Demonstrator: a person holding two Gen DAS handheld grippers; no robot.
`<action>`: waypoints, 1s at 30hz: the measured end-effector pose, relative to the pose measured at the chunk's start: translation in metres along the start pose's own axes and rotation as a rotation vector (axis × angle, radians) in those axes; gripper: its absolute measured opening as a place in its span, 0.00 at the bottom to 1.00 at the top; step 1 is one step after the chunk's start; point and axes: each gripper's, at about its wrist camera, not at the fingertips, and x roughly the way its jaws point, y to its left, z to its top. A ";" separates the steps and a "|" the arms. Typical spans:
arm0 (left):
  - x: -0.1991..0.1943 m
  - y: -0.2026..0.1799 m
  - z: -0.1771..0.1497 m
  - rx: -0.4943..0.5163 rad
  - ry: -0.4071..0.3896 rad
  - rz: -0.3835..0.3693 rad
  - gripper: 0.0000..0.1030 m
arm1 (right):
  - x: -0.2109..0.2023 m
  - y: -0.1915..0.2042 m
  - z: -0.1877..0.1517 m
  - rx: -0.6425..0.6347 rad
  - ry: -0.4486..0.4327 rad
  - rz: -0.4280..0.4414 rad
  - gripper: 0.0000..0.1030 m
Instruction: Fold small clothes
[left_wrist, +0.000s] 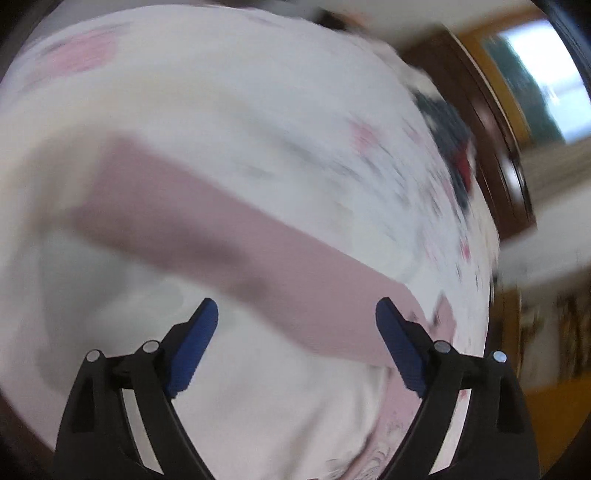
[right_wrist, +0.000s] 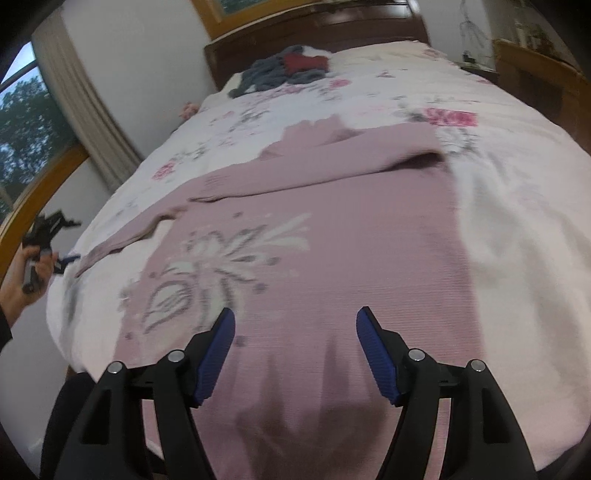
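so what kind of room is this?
Most likely a bedroom: a bed with a floral bedspread and dark wooden headboard, a curtained window, and a pink sweater laid out for folding.

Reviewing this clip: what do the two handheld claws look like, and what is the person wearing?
Both the left claw and right claw have black plastic linkage arms with silver pivot pins and ribbed blue pads. No cables show. A dark sleeve shows at the frame edge.

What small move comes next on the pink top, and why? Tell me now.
Probably bring the left claw down onto the loose sleeve and close on it. One sleeve already lies folded across the pink top, the other trails off toward the bed edge, and both claws, the right claw too, are open and empty.
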 end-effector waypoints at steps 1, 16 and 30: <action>-0.012 0.024 0.005 -0.046 -0.019 0.003 0.84 | 0.001 0.006 0.001 -0.007 0.001 0.007 0.67; 0.014 0.087 0.047 -0.214 -0.044 0.039 0.24 | 0.016 0.064 0.019 -0.098 0.034 0.022 0.69; -0.059 -0.068 0.066 0.046 -0.105 -0.187 0.07 | 0.011 0.062 0.025 -0.036 0.030 0.057 0.69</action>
